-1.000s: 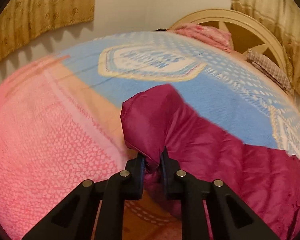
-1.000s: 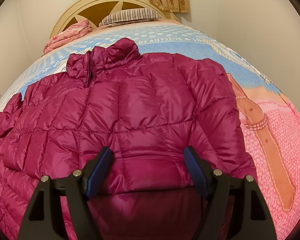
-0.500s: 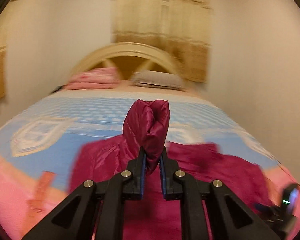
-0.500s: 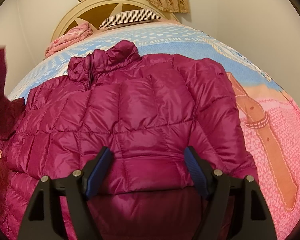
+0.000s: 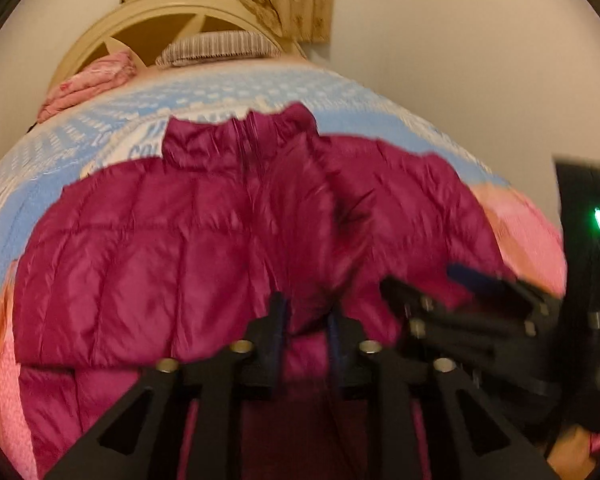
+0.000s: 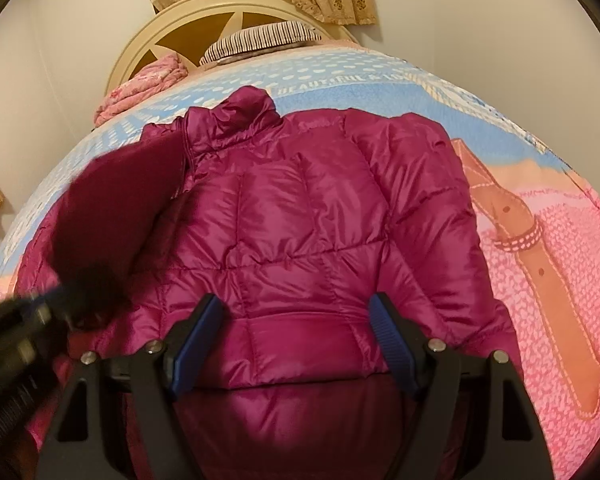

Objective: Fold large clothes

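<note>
A magenta puffer jacket (image 6: 312, 216) lies spread on the bed, collar toward the headboard; it also shows in the left wrist view (image 5: 148, 248). My left gripper (image 5: 305, 316) is shut on the jacket's sleeve (image 5: 340, 216) and holds it over the jacket's front. In the right wrist view the sleeve (image 6: 112, 216) and the left gripper (image 6: 60, 300) show blurred at the left. My right gripper (image 6: 296, 328) is open and empty above the jacket's hem; it shows in the left wrist view (image 5: 452, 284) at the right.
The bed has a pink and blue printed cover (image 6: 540, 248). A striped pillow (image 6: 260, 38) and a folded pink blanket (image 6: 140, 88) lie by the cream headboard (image 6: 204, 16). A wall runs along the bed's right side.
My left gripper has swung the sleeve from the jacket's left side up and across over its front, close to the right gripper. The right gripper has stayed open over the hem.
</note>
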Demonstrator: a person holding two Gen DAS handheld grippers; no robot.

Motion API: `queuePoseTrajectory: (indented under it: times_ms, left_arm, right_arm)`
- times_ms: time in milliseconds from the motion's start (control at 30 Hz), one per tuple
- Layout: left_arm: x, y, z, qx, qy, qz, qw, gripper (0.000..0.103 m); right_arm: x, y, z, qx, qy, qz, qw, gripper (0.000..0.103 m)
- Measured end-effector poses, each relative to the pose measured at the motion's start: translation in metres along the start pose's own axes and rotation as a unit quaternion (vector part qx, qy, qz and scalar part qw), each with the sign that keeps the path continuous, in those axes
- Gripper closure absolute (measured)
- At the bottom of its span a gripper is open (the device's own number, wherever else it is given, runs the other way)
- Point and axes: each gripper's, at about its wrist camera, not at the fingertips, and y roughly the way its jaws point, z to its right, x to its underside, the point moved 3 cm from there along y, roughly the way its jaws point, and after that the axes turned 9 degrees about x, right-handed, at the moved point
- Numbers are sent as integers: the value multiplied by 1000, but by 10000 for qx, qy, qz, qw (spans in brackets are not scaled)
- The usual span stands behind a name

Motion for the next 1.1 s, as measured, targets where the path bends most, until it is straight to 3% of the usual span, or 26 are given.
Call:
queuePoseTrajectory:
  times_ms: [100, 133, 267, 467, 533, 633, 833, 900, 933, 1000, 1100]
  left_arm:
    - [13, -19, 4, -63, 103, 149, 9998, 33]
    - [17, -31, 1, -114, 68, 292, 9995, 27]
    - [23, -64, -24, -143, -291, 556, 9979, 26]
    - [9, -106, -98, -838, -810, 1029, 9878, 26]
    - [3, -106, -124, -1123, -1073, 1038, 9824, 26]
    - [-9, -95, -152, -1252, -1453, 988, 9764, 26]
    - [-23, -64, -160, -1607, -1377, 704, 9748, 26]
    - [-24, -54, -162, -1849, -1327, 610, 9718, 26]
    - [-23, -49, -164, -2041, -1324, 568, 9683, 26]
    - [-17, -41, -170, -2204, -1340, 468, 9650, 26]
    - [3, -25, -181, -2037, -1500, 231, 9672, 26]
  right_arm:
    - [0, 0, 0, -2, -4, -1, 10000, 23]
    - [0, 0, 0, -2, 2, 0, 10000, 23]
    - [0, -2, 1, -14, 31, 20, 10000, 23]
    - [3, -22, 14, -177, 365, 130, 9991, 23]
    - [4, -39, 19, -170, 513, 317, 9980, 22]
    - [-7, -61, 13, -354, 495, 619, 9962, 22]
    - [-39, -32, -19, -649, 518, 181, 9964, 19]
    - [-38, -16, -31, -605, 331, 36, 9976, 43]
    - [-35, -6, -38, -534, 171, -126, 9983, 78]
    - [-26, 6, -44, -432, 18, -274, 9987, 79]
    - [-12, 5, -41, -189, -260, -174, 9993, 80]
